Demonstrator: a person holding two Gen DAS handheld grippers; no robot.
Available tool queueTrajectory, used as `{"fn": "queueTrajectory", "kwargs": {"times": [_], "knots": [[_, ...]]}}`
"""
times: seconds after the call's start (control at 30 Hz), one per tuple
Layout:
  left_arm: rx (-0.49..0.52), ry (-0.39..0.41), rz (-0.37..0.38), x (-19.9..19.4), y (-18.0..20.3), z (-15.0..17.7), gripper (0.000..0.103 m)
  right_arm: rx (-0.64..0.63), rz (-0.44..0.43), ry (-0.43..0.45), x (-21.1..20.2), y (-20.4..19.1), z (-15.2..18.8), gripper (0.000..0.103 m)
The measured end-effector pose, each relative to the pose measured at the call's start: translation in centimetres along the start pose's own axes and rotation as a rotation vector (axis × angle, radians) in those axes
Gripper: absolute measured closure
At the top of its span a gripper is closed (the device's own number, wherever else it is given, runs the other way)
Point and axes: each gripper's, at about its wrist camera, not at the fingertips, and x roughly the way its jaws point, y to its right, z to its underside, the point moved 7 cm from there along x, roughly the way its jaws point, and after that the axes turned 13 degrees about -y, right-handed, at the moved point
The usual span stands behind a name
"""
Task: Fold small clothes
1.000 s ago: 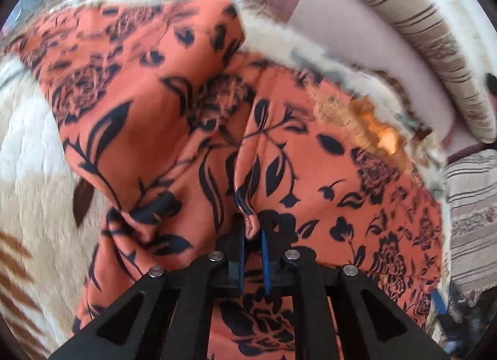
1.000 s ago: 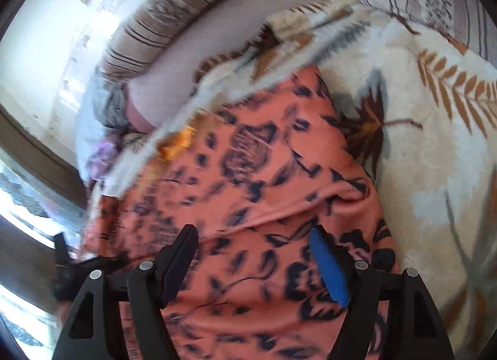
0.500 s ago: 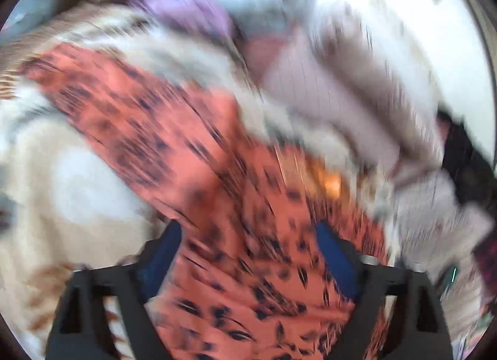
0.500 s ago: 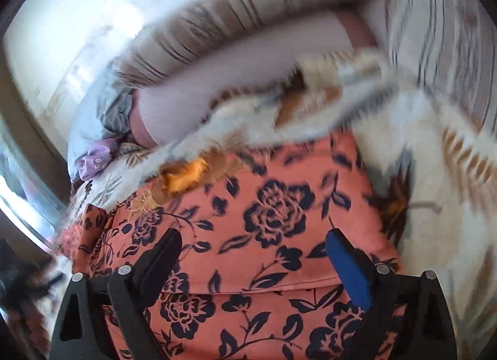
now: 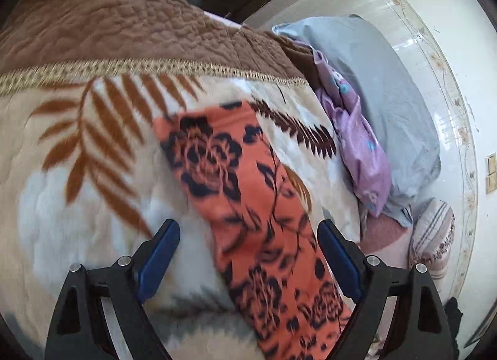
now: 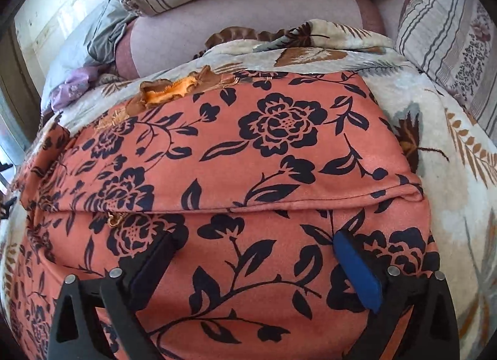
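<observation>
Orange floral garment [image 6: 279, 148] flat on blanket [image 6: 459, 154], one fold edge lying just ahead of right gripper [image 6: 251, 263]; left gripper [image 5: 248, 254] likewise spread wide, empty, right's jaws just widened; further folds likely remain.

Left wrist view: looks forward and down along its tool [image 5: 248, 245], across the bed's leaf-patterned blanket [image 5: 93, 173] toward the wall. Right wrist view: close above the orange floral garment [image 6: 248, 158], facing the pillows. Both views share the garment and blanket.
</observation>
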Motion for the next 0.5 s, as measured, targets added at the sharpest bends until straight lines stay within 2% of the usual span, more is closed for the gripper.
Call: {"fn": "queueTrajectory", "kwargs": {"times": [0.03, 0.07, 0.1, 0.13, 0.2, 0.23, 0.33, 0.43, 0.5], "knots": [[0.009, 0.009, -0.015, 0.3, 0.2, -0.4, 0.018, 0.000, -0.001, 0.001, -0.2, 0.0, 0.1, 0.000], [0.018, 0.011, -0.040, 0.6, 0.2, -0.9, 0.040, 0.004, -0.010, 0.004, -0.3, 0.2, 0.3, 0.000], [0.033, -0.001, -0.096, 1.0, 0.1, -1.3, 0.063, 0.008, -0.018, 0.005, -0.1, -0.1, 0.1, 0.000], [0.037, -0.049, -0.169, 1.8, -0.4, -1.6, 0.098, 0.010, -0.024, 0.006, 0.4, 0.2, 0.4, 0.000], [0.044, -0.062, -0.189, 1.9, -0.5, -2.0, 0.098, 0.013, -0.029, 0.008, 0.4, 0.3, 0.3, 0.000], [0.087, -0.046, -0.237, 1.4, 0.5, -1.9, 0.099, 0.013, -0.029, 0.009, 0.5, 0.3, 0.4, 0.000], [0.315, 0.058, -0.271, -1.5, 6.7, 0.1, 0.099, 0.018, -0.040, 0.013, 0.2, 0.4, 0.2, 0.000], [0.558, 0.143, -0.209, -5.5, 15.3, 4.8, 0.099, 0.027, -0.059, 0.019, 0.2, 0.5, 0.0, 0.000], [0.725, 0.173, -0.137, -7.7, 21.8, 9.8, 0.099, 0.037, -0.080, 0.024, 0.1, 0.7, -0.1, 0.000]]}}
